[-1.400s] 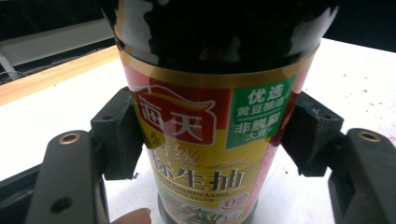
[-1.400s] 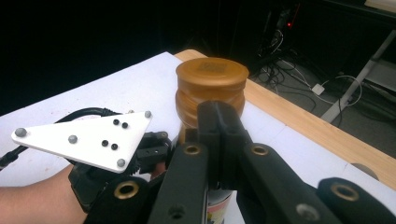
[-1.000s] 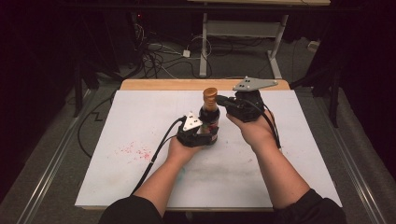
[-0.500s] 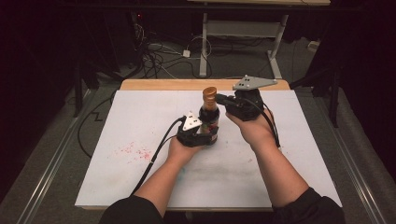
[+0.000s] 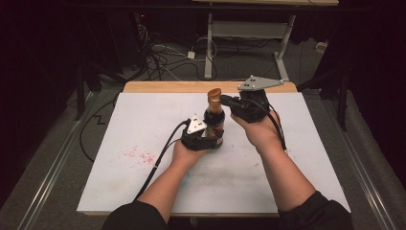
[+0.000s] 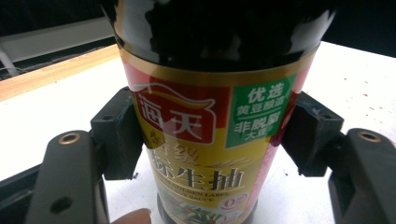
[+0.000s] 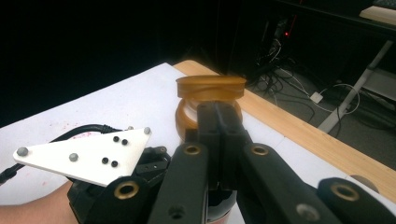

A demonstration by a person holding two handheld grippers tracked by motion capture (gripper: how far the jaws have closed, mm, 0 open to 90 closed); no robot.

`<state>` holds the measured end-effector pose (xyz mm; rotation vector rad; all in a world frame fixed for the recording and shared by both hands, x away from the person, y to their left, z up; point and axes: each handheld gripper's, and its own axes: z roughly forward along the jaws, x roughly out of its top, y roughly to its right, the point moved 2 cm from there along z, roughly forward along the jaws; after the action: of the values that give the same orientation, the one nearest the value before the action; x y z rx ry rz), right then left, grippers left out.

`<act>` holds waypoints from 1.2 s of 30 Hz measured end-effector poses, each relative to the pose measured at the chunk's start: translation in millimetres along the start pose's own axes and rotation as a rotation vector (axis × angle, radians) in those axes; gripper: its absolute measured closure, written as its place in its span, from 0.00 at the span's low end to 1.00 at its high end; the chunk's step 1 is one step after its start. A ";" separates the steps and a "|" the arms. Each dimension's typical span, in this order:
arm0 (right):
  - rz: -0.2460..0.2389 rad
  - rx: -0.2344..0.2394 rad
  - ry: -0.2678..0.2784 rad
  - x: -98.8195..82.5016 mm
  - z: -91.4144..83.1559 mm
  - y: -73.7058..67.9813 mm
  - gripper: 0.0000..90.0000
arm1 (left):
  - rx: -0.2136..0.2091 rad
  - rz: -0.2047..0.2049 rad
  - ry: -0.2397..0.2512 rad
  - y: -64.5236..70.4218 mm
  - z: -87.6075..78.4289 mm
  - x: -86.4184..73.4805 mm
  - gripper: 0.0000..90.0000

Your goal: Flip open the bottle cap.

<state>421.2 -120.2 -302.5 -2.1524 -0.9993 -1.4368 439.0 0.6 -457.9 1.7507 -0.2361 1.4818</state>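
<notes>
A dark soy sauce bottle (image 5: 214, 125) with a red and gold label (image 6: 205, 140) stands upright on the white board (image 5: 297, 143). My left gripper (image 5: 212, 139) is shut on its lower body, one pad (image 6: 119, 135) pressed on each side of the label. The amber cap (image 5: 213, 94) tops the bottle, and its flip lid (image 7: 211, 87) stands raised above the ring. My right gripper (image 5: 224, 99) comes in level from the right, jaws shut together, tips (image 7: 217, 112) against the cap just under the lid. The left gripper's white plate (image 7: 88, 151) shows below.
The white board covers a wooden table whose far edge (image 5: 167, 87) stays bare. Red stains (image 5: 139, 155) mark the board at the left. Cables (image 5: 158, 57) and a desk frame (image 5: 208, 48) lie on the dark floor beyond.
</notes>
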 end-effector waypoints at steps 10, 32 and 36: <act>-0.004 -0.004 0.006 5.1 1.5 -0.7 1.00 | 0.002 -0.005 0.000 0.1 -0.2 0.2 0.32; -0.013 0.013 0.014 24.2 15.8 -4.7 1.00 | 0.022 -0.038 0.033 3.4 1.8 -0.4 0.32; -0.019 0.023 0.001 30.9 28.7 -7.5 1.00 | 0.021 -0.039 0.032 3.2 1.6 -0.2 0.32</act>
<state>441.4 -85.7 -287.0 -2.1315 -1.0340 -1.4281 438.2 -2.7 -456.6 1.7374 -0.1693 1.4880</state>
